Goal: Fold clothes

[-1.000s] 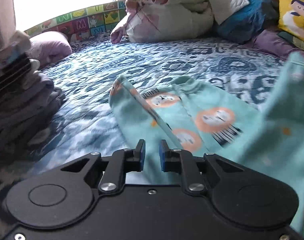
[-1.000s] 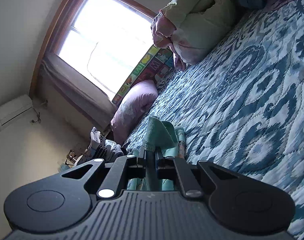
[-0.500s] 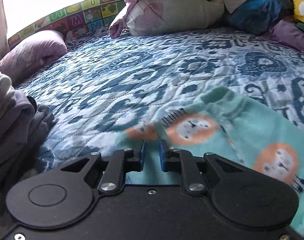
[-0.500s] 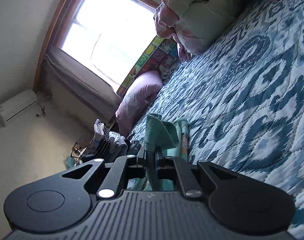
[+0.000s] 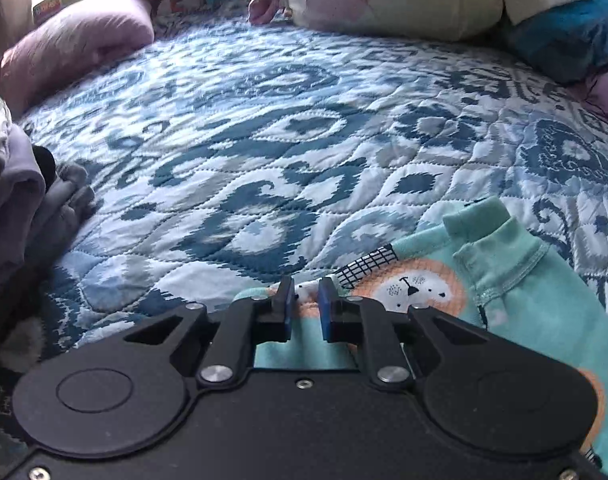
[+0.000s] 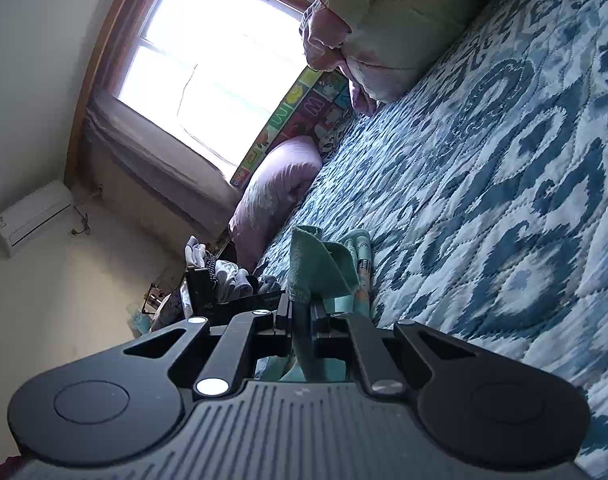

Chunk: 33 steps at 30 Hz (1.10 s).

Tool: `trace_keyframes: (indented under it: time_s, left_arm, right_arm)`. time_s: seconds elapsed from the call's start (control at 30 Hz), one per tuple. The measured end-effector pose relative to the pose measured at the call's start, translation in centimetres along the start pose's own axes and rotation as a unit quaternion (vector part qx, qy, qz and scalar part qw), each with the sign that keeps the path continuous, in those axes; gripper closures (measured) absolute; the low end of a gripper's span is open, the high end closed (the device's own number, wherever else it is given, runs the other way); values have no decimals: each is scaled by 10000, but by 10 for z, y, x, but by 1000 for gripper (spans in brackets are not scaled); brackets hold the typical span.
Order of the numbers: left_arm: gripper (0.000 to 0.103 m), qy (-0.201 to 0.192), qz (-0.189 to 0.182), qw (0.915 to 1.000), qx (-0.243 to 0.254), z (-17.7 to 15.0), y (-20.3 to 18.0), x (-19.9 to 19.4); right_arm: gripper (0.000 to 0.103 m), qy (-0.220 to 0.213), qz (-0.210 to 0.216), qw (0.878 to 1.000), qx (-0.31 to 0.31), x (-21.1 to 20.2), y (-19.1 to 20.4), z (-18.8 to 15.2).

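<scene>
At the far left edge of the left wrist view, a stack of folded grey and lilac clothes (image 5: 11, 216) sits on the blue-and-white patterned quilted bedspread (image 5: 263, 152), with a mauve pillow (image 5: 71, 36) beyond it. The left tongs (image 5: 304, 306) hover low over the bed, blue pads set a narrow gap apart, the mint-green fleece garment with orange lion faces (image 5: 504, 280) lying under and beyond them; I cannot tell whether they pinch the cloth. In the right wrist view, the right tongs (image 6: 301, 314) are clamped on an upstanding fold of the same mint-green garment (image 6: 316, 264), above the bedspread (image 6: 504, 184).
</scene>
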State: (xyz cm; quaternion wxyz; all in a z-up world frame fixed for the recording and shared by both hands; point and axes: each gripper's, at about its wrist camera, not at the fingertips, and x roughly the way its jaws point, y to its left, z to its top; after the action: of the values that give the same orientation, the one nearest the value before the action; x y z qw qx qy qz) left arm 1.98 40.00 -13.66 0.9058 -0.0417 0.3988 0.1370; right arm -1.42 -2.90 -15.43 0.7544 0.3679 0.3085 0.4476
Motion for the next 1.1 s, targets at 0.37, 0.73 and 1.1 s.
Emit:
trace_keyframes:
  time_s: [0.37,0.73,1.1]
  left_arm:
    - [90,-905,-191,9956,-162,-75,5,-152]
    - [92,-457,-362,9979,273,-156,-50,-147]
    - [92,-1277,-1100,9850,361,-224,-52,-241]
  right_arm:
    - [93,-67,-67,10000,-14,5,6,-5]
    - [93,-154,-241,9993,-234,6,13,-11]
    - [93,-185,-428,9989,-103,4,12,-11]
